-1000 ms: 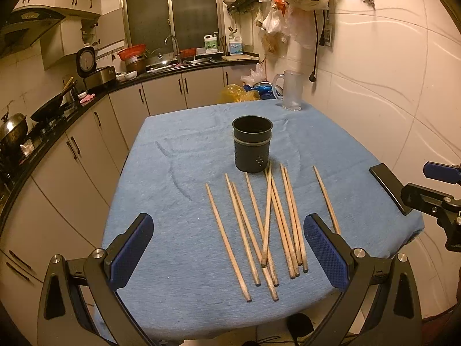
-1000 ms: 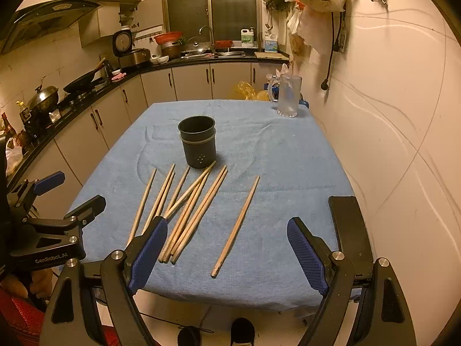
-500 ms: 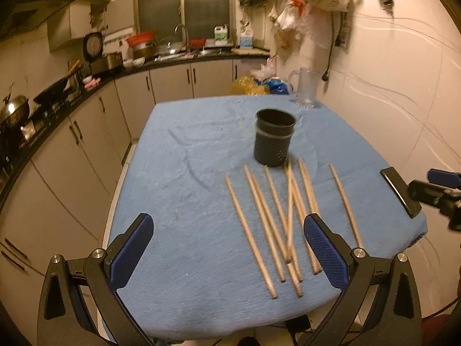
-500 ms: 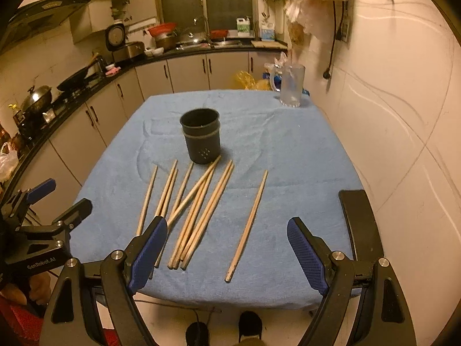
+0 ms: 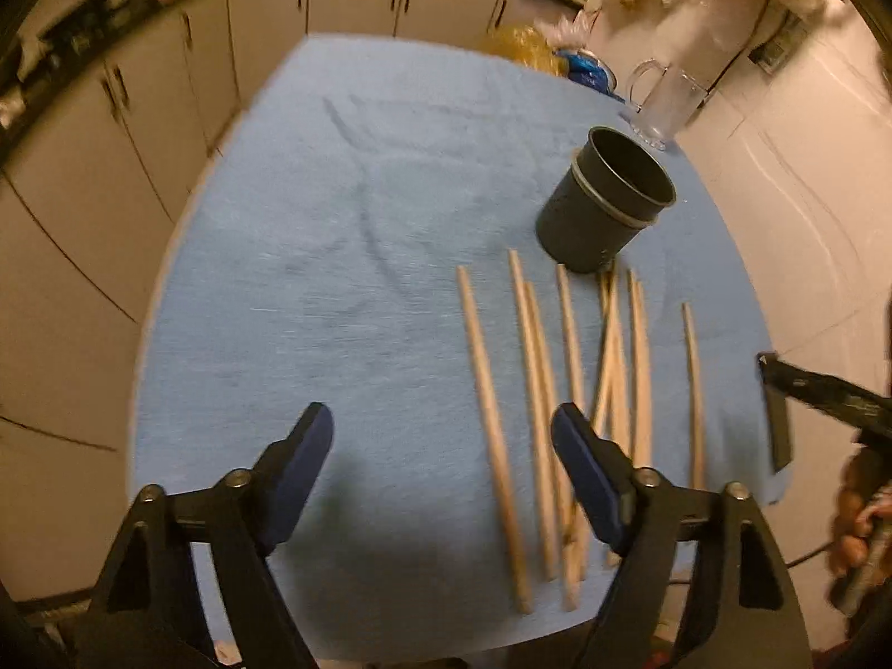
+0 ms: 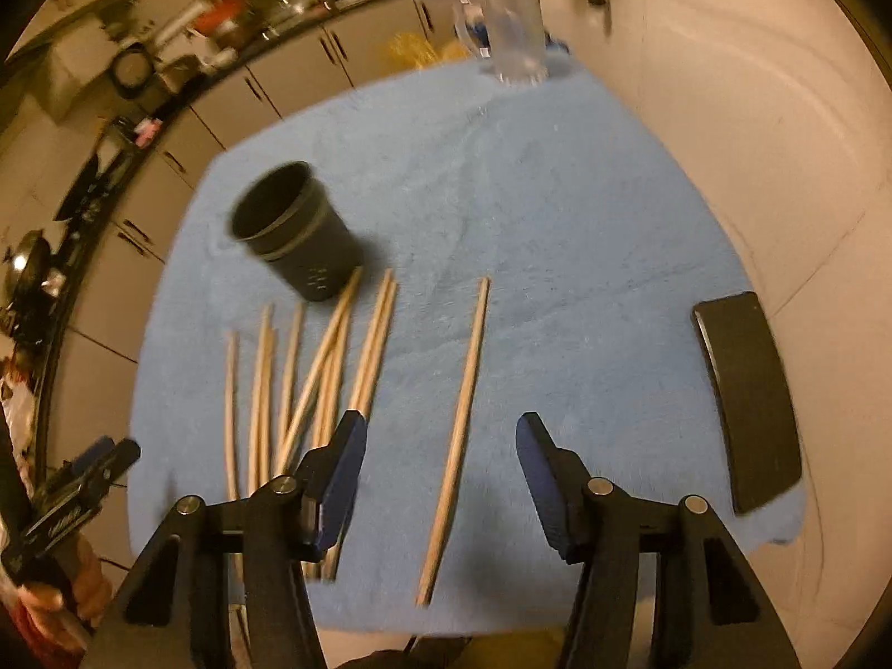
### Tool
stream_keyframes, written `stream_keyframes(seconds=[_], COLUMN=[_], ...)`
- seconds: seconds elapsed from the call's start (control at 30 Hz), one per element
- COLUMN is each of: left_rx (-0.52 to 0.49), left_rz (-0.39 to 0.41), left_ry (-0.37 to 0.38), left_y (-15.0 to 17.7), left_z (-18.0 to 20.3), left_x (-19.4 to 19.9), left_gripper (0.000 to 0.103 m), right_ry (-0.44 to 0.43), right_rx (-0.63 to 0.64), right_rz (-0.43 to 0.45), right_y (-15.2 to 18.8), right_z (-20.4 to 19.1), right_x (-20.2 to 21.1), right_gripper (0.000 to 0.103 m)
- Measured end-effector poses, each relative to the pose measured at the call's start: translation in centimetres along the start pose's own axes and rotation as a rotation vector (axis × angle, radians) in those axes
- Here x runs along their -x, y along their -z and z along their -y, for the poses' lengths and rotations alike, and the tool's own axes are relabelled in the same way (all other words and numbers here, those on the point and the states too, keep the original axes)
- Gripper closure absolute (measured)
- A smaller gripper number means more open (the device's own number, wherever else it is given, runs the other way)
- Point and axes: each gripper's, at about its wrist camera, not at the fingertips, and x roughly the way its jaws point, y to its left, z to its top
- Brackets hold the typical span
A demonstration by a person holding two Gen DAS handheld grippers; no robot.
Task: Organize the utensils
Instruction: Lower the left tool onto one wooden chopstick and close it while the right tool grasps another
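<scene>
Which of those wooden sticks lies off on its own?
The lone chopstick nearest the dark flat slab; the other chopsticks lie bunched below the black cup.

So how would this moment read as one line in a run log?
stage: approach | left claw: open, closing, over bare cloth | right claw: open, closing, straddles lone chopstick | cup: empty

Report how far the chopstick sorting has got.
Done: nothing yet. The dark cup looks empty and every chopstick lies on the blue cloth.
In hand: nothing. The right gripper has just been closing, its jaws straddling the lone chopstick without pinching it. The left gripper, also narrowing, is over bare cloth beside the main bunch.
Left: all chopsticks into the cup.
</scene>
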Motion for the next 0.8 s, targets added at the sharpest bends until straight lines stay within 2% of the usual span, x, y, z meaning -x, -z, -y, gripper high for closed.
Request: stream_keyframes(seconds=[0.03,0.07,0.1,0.17,0.23,0.27,0.5,0.67,0.8], left_rx=[0.002,0.009,0.019,0.037,0.057,0.06,0.081,0.072,0.057], left_rz=[-0.031,-0.063,-0.08,-0.128,-0.167,-0.178,-0.206,-0.228,-0.244], left_ry=[0.01,0.021,0.023,0.009,0.019,0.019,0.009,-0.009,-0.024], left_y=[-0.5,-1.0,-1.5,-2.2,-2.8,-3.0,-4.1,-4.9,-5.4], left_z=[0.3,0.5,0.6,0.8,0.7,0.6,0.1,0.2,0.5], left_x=[-0.7,-1.8,-2.5,-4.1,-5.3,-5.7,-7.0,-8.1,-9.2], left_gripper=[0.027,0.031,0.039,0.041,0.05,0.052,0.055,0.066,0.07], right_ry=[0.004,0.005,0.0,-0.011,0.014,0.017,0.047,0.059,0.083], right_rx=[-0.018,-0.034,-0.04,-0.054,-0.07,-0.086,-0.114,-0.098,-0.083], right_rz=[-0.018,-0.035,-0.063,-0.111,-0.157,-0.171,-0.229,-0.245,-0.264], right_y=[-0.9,-1.7,-2.5,-3.8,-4.7,-5.1,-5.9,-6.1,-6.3], right_z=[0.3,0.6,0.7,0.9,1.3,1.7,2.7,2.1,1.5], right_x=[-1.0,-1.9,-2.9,-4.8,-6.5,-7.1,-9.5,-10.2,-11.1], right_gripper=[0.054,0.055,0.055,0.064,0.064,0.068,0.069,0.069,0.076])
